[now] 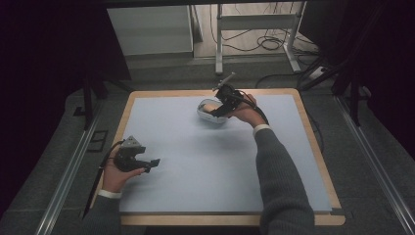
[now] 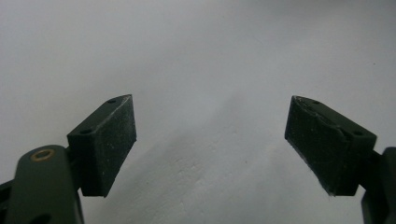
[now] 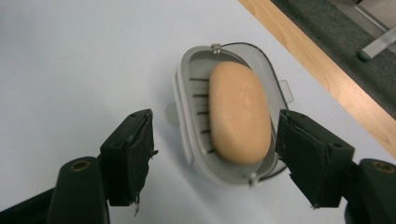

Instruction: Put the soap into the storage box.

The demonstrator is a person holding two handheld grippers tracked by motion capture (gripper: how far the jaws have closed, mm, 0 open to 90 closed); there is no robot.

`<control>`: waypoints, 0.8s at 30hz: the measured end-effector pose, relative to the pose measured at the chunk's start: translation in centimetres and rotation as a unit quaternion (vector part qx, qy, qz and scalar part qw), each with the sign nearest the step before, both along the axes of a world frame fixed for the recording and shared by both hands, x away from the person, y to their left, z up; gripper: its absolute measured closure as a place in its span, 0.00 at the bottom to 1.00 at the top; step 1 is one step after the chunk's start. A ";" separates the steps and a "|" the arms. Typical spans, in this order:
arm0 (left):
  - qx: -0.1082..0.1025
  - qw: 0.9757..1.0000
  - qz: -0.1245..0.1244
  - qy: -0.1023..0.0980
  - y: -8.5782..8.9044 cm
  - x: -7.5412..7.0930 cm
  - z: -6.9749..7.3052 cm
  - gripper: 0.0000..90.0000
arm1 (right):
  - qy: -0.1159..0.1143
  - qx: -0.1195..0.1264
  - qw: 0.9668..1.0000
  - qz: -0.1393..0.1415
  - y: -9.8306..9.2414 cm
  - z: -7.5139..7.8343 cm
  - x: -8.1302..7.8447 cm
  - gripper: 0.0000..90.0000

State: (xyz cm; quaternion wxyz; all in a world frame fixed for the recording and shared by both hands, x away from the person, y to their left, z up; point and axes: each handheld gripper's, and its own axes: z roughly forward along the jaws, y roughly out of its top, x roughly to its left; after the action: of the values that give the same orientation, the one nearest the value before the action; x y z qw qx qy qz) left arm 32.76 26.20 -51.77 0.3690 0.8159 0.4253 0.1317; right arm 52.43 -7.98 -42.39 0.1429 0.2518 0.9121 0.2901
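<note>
Soap bar [image 3: 239,113] sits in the grey soap box [image 3: 187,112], lid looks swung open to the far side, clear-ish and hinged at the ends; box is on the blue-grey mat [image 1: 205,161] toward the far edge of the table [image 1: 313,147], a bit right of centre. My right gripper [image 3: 212,154] hangs over the box with jaws wide apart, one either side of it, not touching box or soap as far as I can tell. From the high view the right gripper [image 1: 221,100] is right at the box [image 1: 208,117], hand behind it. Left gripper [image 1: 137,159] is well apart at the near left, low over bare mat, jaws also spread with nothing between them [image 2: 210,144]. My read on progress: approach is done, grasp is not; nothing is lifted or clamped yet. Can't tell if the aim is pulling the soap out or shutting the lid, though jaw placement suggests gripping the soap or the box across its width. Left side idle, maybe there to steady the box next
</note>
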 end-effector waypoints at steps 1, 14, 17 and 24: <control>0.000 1.000 0.000 0.000 0.0 0.0 0.0 0.19 | -0.002 0.004 1.000 -0.004 -0.3 0.1 -0.3 0.31; 0.006 1.000 -0.005 -0.001 -0.7 0.0 0.0 0.19 | -0.018 0.055 0.998 -0.033 -5.7 -0.8 -5.5 0.28; 0.008 1.000 -0.006 0.001 -0.8 0.0 -0.1 0.19 | -0.022 0.065 0.997 -0.038 -7.1 -1.5 -7.2 0.27; 0.010 1.000 -0.007 0.000 -1.0 0.0 -0.1 0.19 | -0.028 0.085 0.995 -0.050 -9.9 -3.0 -10.8 0.25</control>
State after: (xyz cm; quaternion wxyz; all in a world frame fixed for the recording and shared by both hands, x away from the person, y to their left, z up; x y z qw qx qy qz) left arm 32.73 25.21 -51.91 0.3615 0.8223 0.4187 0.1334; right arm 41.67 -17.89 -45.37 0.1610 0.2996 0.8661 0.3664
